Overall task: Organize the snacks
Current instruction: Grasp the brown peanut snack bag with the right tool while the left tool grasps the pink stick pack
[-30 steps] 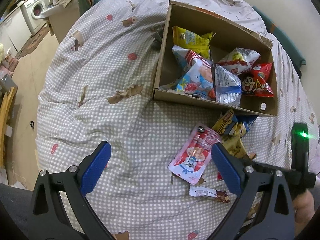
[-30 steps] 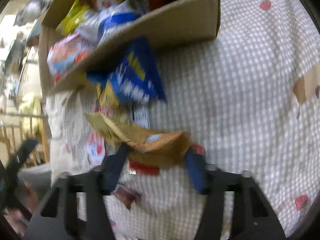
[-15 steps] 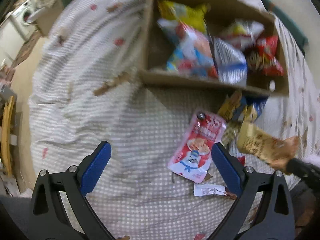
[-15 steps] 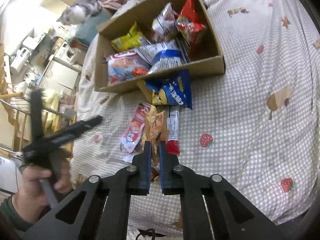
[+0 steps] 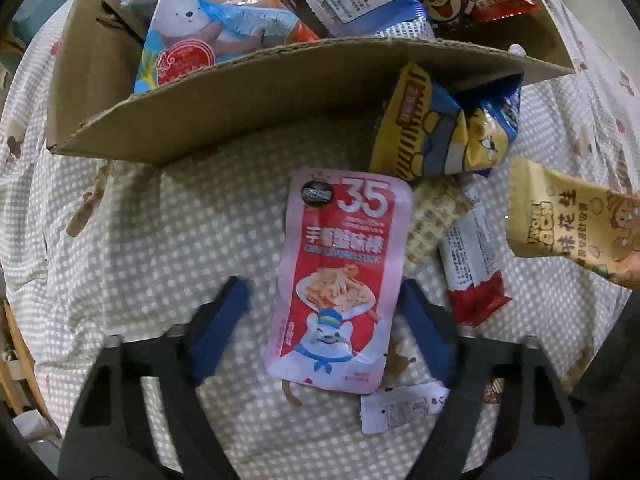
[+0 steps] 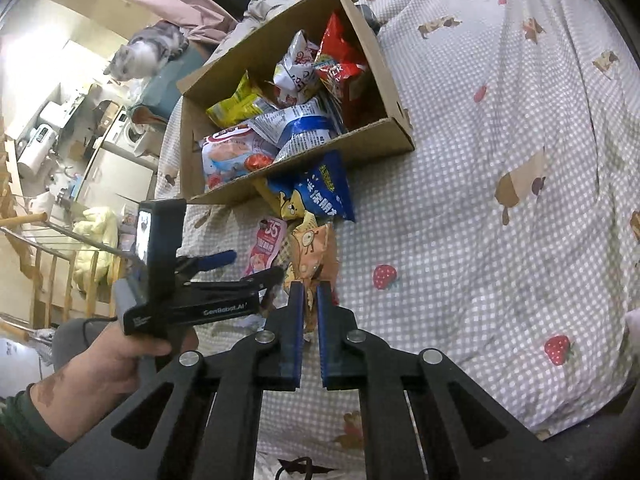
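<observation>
Pink-and-red crab stick pouch (image 5: 338, 280) lies flat on the checked bedspread (image 5: 160, 240) just short of the cardboard box (image 5: 256, 92), and my left gripper (image 5: 320, 320) straddles its lower half so the closing jaws meet its long edges; the pads look not yet pressed on it. Its long axis runs between my fingers toward the box, printed top nearest the box wall. My right gripper (image 6: 309, 300) is clamped on the tan snack packet (image 6: 310, 256), holding it by one end, clear of the loose pile, ready for the box.
</observation>
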The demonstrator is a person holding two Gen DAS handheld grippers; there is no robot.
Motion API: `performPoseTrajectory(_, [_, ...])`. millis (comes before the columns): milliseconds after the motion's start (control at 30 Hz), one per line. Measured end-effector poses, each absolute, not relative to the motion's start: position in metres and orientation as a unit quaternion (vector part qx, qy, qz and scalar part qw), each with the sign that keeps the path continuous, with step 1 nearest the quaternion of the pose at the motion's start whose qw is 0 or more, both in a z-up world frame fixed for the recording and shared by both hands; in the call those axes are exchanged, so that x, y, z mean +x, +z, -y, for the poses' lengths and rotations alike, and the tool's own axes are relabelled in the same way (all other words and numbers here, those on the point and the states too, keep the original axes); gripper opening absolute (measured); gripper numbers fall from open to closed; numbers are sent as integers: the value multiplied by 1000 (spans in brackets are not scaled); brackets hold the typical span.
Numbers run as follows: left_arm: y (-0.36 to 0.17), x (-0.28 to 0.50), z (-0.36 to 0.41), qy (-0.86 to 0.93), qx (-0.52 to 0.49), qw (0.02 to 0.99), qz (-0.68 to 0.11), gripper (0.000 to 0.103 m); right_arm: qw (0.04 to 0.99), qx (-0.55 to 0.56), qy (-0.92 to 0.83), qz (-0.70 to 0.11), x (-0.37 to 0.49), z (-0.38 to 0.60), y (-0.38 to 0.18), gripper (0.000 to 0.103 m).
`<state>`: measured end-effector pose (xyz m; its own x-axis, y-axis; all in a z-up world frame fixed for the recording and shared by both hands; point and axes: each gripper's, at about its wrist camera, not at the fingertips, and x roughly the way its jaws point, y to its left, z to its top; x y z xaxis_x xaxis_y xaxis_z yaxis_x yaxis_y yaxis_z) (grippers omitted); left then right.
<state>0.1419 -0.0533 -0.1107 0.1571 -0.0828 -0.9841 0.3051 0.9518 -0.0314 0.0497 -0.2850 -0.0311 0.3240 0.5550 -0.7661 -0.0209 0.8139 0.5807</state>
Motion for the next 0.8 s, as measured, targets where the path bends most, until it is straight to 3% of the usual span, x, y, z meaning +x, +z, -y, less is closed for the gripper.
performPoseTrajectory(33, [-108, 141, 53, -131, 88, 756, -635, 50, 776, 243, 187, -551, 49, 285, -31, 6])
performPoseTrajectory(67, [-105, 139, 55, -133, 87, 756, -634, 48, 777, 243, 189, -549, 49, 285, -30, 6])
performPoseTrajectory(133, [-99, 136, 51, -141, 74, 754, -638, 33, 779, 242, 194, -544, 50, 281, -28, 6])
performPoseTrajectory(267, [-90, 120, 46, -140, 67, 753, -640, 28, 781, 240, 202, -541, 50, 276, -24, 6])
performPoseTrajectory(300, [-89, 117, 44, -138, 63, 752, -641, 23, 781, 238, 203, -540, 50, 275, -23, 6])
performPoseTrajectory(333, [-85, 113, 42, -138, 57, 754, -640, 10, 782, 239, 205, -538, 49, 275, -23, 6])
performPoseTrajectory(367, [-81, 109, 42, -141, 53, 755, -638, 6, 782, 240, 207, -537, 48, 274, -23, 6])
performPoseTrajectory(533, [-64, 91, 36, -111, 70, 774, -620, 3, 786, 235, 216, -529, 45, 268, -19, 6])
performPoseTrajectory(800, [-66, 100, 10, -62, 68, 777, -623, 6, 789, 241, 216, -522, 47, 267, -15, 6])
